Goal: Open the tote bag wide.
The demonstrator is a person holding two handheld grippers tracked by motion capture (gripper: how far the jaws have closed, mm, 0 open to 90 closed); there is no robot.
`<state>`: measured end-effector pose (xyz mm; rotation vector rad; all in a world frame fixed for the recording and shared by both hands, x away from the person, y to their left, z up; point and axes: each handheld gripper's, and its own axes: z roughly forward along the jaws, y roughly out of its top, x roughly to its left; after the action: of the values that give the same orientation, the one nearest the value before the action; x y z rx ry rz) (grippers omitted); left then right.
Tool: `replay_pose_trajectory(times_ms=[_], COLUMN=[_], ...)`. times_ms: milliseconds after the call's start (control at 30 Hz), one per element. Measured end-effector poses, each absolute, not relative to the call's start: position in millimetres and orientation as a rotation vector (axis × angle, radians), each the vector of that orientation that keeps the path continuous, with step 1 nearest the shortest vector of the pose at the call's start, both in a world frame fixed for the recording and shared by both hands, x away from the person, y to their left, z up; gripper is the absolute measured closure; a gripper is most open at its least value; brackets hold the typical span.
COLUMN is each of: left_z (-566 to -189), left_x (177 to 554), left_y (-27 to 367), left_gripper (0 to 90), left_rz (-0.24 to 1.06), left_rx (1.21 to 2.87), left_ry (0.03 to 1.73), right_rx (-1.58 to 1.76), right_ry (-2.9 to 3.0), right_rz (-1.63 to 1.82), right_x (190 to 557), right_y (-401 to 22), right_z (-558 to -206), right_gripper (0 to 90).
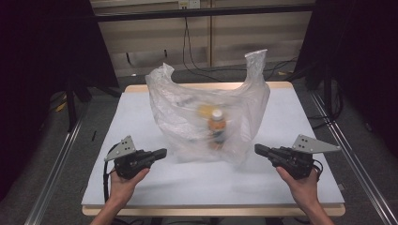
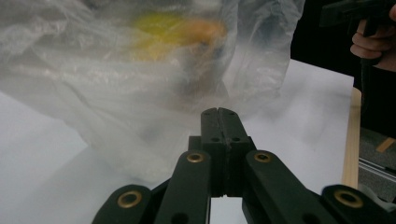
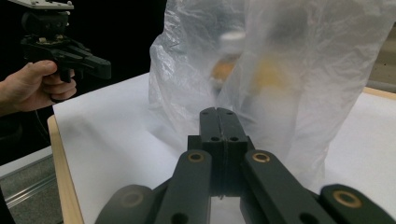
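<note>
From up high I can see the whole bag (image 1: 206, 112) standing on the desk (image 1: 141, 122) between my two tongs, with its two handles sticking up like ears. My left tongs (image 1: 162, 153) and my right tongs (image 1: 259, 149) both point in at the bag, close to it but not touching. The left tongs' own camera shows its jaws pressed together with nothing in them. The right tongs' own camera shows the same. The bag is thin, see-through and crinkly. Inside it a bottle (image 1: 217, 127) stands up straight, with a white cap on top and an orange label. Something yellow (image 1: 204, 110) sits behind the bottle, too blurry to tell what it is.
</note>
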<state>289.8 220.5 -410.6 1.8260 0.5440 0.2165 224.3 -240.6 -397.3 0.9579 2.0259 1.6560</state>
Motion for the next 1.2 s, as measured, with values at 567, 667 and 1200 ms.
replay_pose_trajectory(times_ms=[567,667,1200], left_z=[-398.2,-394.7,-346.9], left_x=[317.3,322.7,359.1], left_y=[189.8,189.7,173.3], left_gripper=[90.0,90.0,90.0], left_rz=[0.184,0.185,0.201], left_rx=[1.813,1.813,1.731], left_ry=[0.515,0.529,0.485], right_rx=[0.852,0.839,0.814], right_ry=[2.021,2.023,1.985], right_rz=[1.740,1.745,1.772], right_x=[253.6,258.1,293.4], right_y=[-217.1,-214.4,-205.5], right_z=[-352.7,-348.7,-301.8], right_gripper=[90.0,90.0,90.0])
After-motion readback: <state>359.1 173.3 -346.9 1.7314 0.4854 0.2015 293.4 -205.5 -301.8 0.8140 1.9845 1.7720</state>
